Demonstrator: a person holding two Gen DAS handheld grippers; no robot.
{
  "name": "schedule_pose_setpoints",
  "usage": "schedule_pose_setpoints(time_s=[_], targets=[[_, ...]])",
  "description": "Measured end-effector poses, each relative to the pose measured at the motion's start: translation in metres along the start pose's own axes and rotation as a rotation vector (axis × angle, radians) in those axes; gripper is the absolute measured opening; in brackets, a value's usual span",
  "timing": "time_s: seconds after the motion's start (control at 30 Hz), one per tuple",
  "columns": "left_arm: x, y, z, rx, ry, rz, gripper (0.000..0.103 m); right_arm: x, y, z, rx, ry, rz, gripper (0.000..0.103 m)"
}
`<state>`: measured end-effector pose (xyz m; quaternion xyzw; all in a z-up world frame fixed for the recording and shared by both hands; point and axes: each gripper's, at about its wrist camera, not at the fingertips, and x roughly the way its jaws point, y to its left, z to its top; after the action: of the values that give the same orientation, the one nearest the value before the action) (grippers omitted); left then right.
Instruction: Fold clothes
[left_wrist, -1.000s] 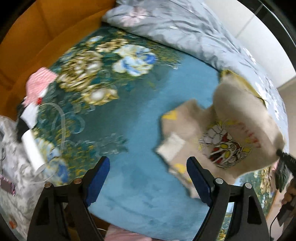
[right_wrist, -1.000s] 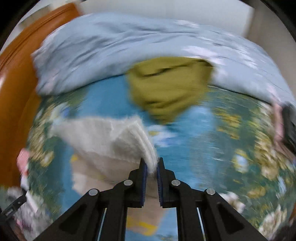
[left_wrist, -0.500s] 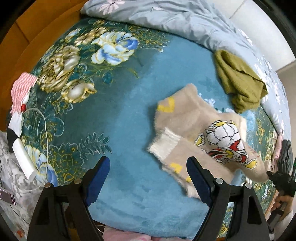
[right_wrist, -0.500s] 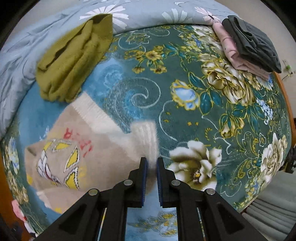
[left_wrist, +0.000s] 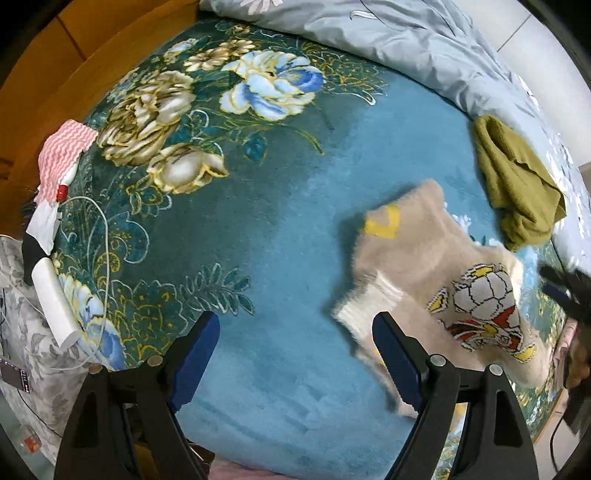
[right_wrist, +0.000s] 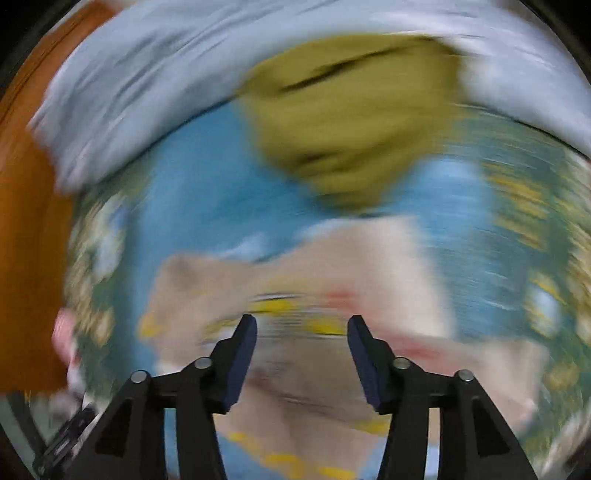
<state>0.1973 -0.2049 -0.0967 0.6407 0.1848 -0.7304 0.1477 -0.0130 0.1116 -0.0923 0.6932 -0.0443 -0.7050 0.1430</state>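
Both grippers point down: left gripper wide open, empty, sweater at lower right; right gripper opening above sweater, nothing gripped.

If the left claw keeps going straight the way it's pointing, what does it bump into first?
Probably the bare blue blanket. The open left claw points down at it with nothing between its fingers. The beige sweater lies just off to one side, though depth is hard to judge.
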Motion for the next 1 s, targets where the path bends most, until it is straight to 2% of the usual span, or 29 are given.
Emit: schedule_pose_setpoints(time_s=[0.1,0.2,0.37,0.57,0.6,0.63,0.67,0.73,0.8,0.9,1.0], targets=[[-0.005,0.004,0.002,0.013,-0.028,0.018,0.085,0.047,0.058,0.019,-0.104,0.088,0.057,0.065],[-0.009,0.009,0.004,0.019,-0.045,0.037,0.085,0.088,0.093,0.035,-0.167,0.152,0.063,0.071],[-0.005,0.022,0.001,-0.007,-0.022,0.058,0.085,0.143,0.119,0.056,-0.244,0.238,-0.003,0.076],[0.006,0.034,-0.002,-0.050,0.011,0.062,0.085,0.162,0.135,0.054,-0.311,0.304,0.027,0.075],[0.007,0.035,-0.001,-0.054,0.014,0.058,0.085,0.163,0.138,0.052,-0.323,0.312,0.034,0.071],[0.007,0.035,0.000,-0.059,0.016,0.052,0.085,0.162,0.141,0.049,-0.336,0.313,0.022,0.060],[0.007,0.033,0.002,-0.057,0.016,0.047,0.085,0.158,0.142,0.047,-0.342,0.308,0.012,0.054],[0.007,0.030,0.003,-0.043,0.010,0.037,0.085,0.150,0.143,0.042,-0.351,0.297,-0.001,0.030],[0.005,0.025,0.005,-0.024,0.005,0.032,0.085,0.141,0.144,0.037,-0.354,0.283,-0.002,0.019],[0.002,0.019,0.008,-0.005,-0.006,0.017,0.085,0.119,0.141,0.033,-0.334,0.250,0.041,0.015],[0.000,0.013,0.012,0.011,-0.015,0.004,0.085,0.076,0.135,0.038,-0.274,0.164,0.125,0.014]])
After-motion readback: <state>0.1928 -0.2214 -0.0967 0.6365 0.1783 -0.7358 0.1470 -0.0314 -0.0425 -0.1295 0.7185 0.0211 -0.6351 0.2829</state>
